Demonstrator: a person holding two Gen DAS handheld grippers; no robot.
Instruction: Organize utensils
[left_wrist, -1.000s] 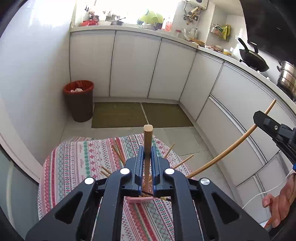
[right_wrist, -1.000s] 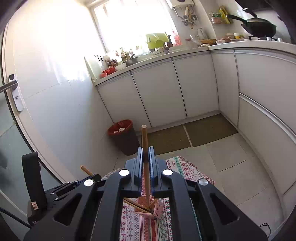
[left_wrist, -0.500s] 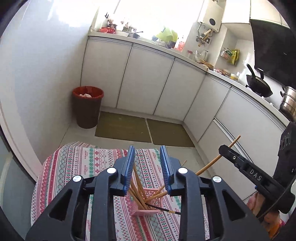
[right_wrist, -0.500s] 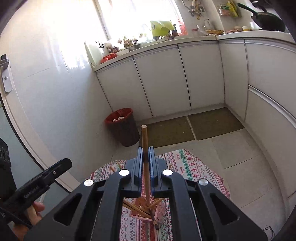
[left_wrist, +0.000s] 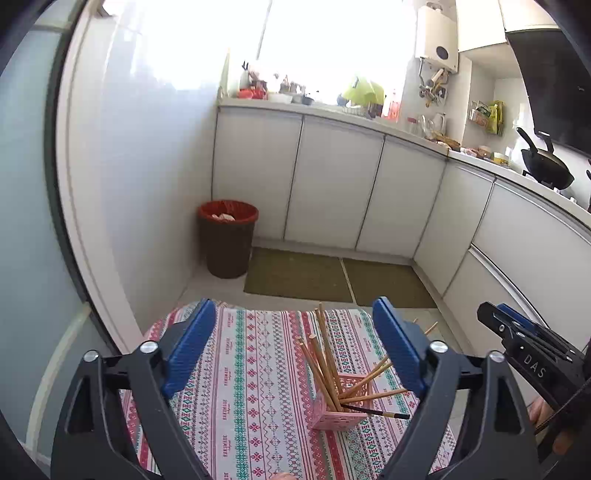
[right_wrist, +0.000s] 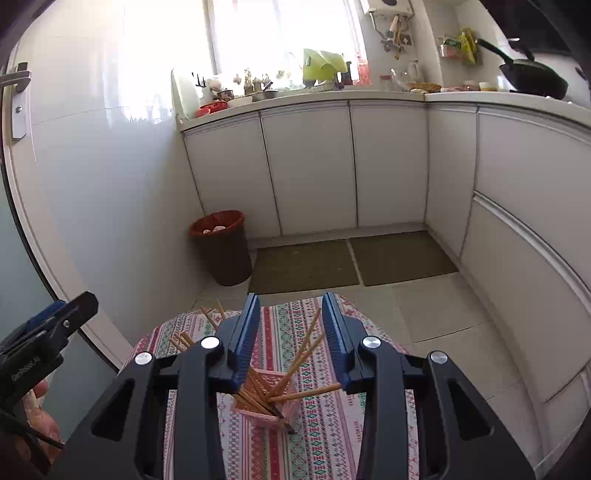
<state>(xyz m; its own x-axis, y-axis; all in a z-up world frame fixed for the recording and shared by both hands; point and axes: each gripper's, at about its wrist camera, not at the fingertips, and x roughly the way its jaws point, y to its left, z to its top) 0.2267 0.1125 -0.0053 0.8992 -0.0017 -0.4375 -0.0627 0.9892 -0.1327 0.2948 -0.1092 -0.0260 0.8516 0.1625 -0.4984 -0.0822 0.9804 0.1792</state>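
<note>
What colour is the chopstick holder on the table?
Pink, a lattice-sided holder; clearest in the left wrist view.

- A home kitchen: white L-shaped base cabinets (left_wrist: 332, 184) under a cluttered countertop.
- A black wok (left_wrist: 546, 171) sits on the countertop's right end.
- A red-lined brown waste bin (left_wrist: 227, 238) stands left of the cabinets.

right gripper (left_wrist: 532, 363): "DAS" | tablecloth (left_wrist: 229, 373): "HANDMADE", repeated
</note>
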